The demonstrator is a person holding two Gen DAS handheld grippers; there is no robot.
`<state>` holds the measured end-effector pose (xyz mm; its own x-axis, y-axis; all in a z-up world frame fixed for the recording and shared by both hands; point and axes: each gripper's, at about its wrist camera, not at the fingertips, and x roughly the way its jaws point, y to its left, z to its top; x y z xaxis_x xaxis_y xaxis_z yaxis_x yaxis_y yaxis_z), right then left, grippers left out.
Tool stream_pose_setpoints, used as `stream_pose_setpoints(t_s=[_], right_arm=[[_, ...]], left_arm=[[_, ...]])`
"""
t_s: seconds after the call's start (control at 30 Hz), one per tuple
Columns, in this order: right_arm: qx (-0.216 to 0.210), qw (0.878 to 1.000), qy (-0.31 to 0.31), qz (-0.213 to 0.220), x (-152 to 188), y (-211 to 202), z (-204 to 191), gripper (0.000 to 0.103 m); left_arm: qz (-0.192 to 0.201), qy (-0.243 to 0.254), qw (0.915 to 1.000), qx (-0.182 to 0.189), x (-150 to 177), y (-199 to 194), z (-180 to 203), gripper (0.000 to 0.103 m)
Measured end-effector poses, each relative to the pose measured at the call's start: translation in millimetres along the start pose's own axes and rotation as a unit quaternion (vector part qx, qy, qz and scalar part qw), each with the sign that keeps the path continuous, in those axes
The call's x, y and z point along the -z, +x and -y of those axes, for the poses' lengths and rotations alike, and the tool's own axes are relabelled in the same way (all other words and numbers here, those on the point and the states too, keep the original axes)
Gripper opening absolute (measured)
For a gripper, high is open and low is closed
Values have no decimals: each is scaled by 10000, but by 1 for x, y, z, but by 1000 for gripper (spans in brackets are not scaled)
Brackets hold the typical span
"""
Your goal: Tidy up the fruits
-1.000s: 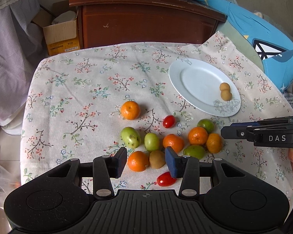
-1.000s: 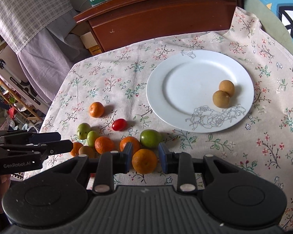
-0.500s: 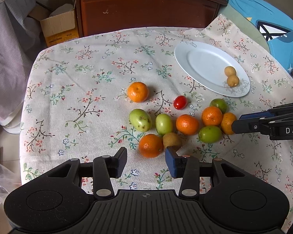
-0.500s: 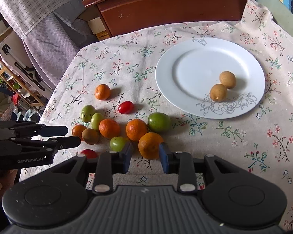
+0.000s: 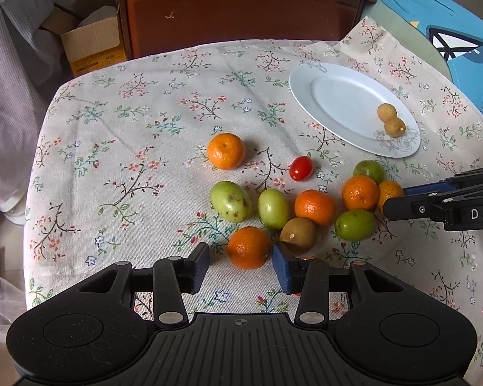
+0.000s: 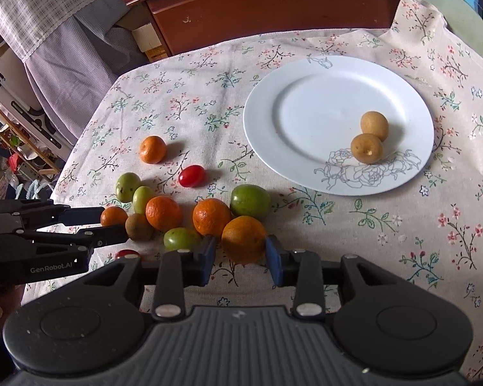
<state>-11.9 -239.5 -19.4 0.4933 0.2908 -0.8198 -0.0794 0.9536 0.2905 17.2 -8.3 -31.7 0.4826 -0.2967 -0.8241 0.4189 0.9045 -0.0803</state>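
Observation:
A pile of oranges and green fruits lies on the flowered tablecloth [image 5: 145,122]. My left gripper [image 5: 241,262] is open and low over the cloth. An orange [image 5: 248,247] sits between its fingers, with a gap on the left side, and a brown fruit [image 5: 298,234] lies by the right finger. My right gripper [image 6: 240,251] straddles another orange [image 6: 244,239] that rests on the cloth. Its jaws are opening and a slit shows at the left pad. The white plate [image 6: 306,112] holds two small brown fruits [image 6: 368,138]. In the left wrist view the right gripper [image 5: 395,199] enters from the right.
A lone orange [image 5: 226,150] and a red cherry tomato [image 5: 301,168] lie apart from the pile. Another red tomato [image 6: 125,253] peeks from under the left gripper [image 6: 114,224]. A wooden cabinet [image 5: 241,9] and a cardboard box [image 5: 90,41] stand behind the table. A blue cushion [image 5: 434,25] lies at right.
My left gripper has sunk closer to the pile, and the red tomato near its right finger has gone from its view. The right jaws have spread slightly off their orange.

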Motion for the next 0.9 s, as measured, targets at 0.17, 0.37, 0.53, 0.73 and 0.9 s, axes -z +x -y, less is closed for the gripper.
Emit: stream_pose_setpoints(t_s=[0.17,0.37,0.53,0.73,0.9], right_arm=[[54,10000,-14,-58,1,4,-2,36],[99,9999,25,-76,0,7,-1,36],[109,9999,-67,-65,1,8,-3,34],[72,9999,-132,-61,1,7,-5,32],[1,9998,-219,-2,0,4,-8,32]], left_arm=[[21,93,9999,-87,-2,2,4,41],[39,127,9998,-123,-2,3,6,41],[68,180,9997,-147,-2,4,7,39],[24,146,9998,-109,-2,3,9,27],[81,56,9998,-149,-5,-1,7,26]])
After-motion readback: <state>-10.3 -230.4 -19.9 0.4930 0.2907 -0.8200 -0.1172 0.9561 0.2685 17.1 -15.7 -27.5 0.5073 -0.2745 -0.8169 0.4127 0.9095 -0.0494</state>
